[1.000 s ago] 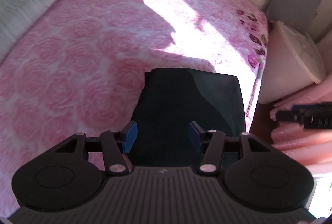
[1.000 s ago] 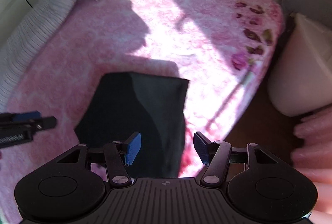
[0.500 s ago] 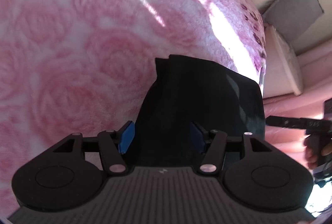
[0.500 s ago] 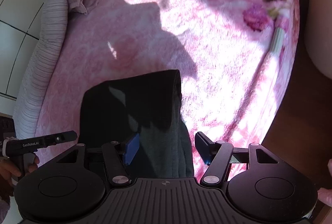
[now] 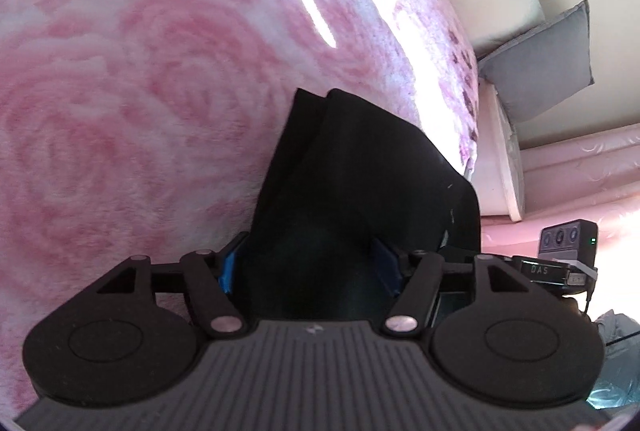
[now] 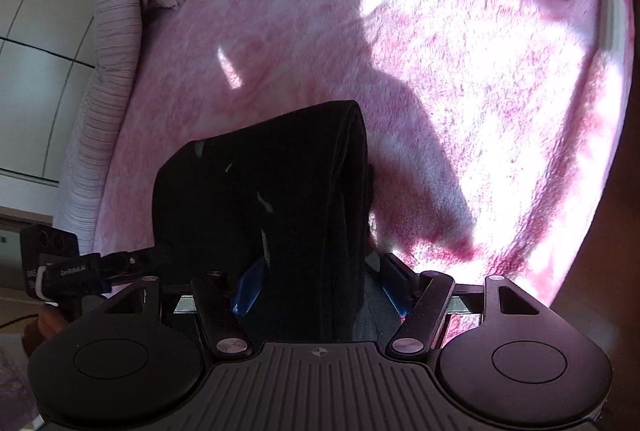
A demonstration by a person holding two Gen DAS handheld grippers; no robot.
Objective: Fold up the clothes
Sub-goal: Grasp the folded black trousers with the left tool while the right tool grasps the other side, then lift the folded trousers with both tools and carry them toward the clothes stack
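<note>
The dark garment (image 5: 360, 183) lies on the bed's pink rose blanket (image 5: 120, 111), near the bed's right edge, already doubled into a compact stack: the right wrist view shows a rounded fold with several layers along its right side (image 6: 352, 159). It could be a finished bundle about to be lifted, or a piece awaiting one more fold; the pictures do not settle which.

The left tool (image 5: 310, 271) sits at the near edge of the garment with its blue pads wide apart, the cloth filling the gap between them. The pads do not look pressed together, so this reads as straddling rather than pinching. The right tool (image 6: 320, 289) stands likewise at the near right corner, pads spread either side of the layered edge, cloth between them but not visibly clamped.

Both tools meet the same near edge side by side, probably so that the layers can be taken evenly and stay aligned. A grey cushion (image 5: 540, 71) leans beyond the bed's far right corner.
</note>
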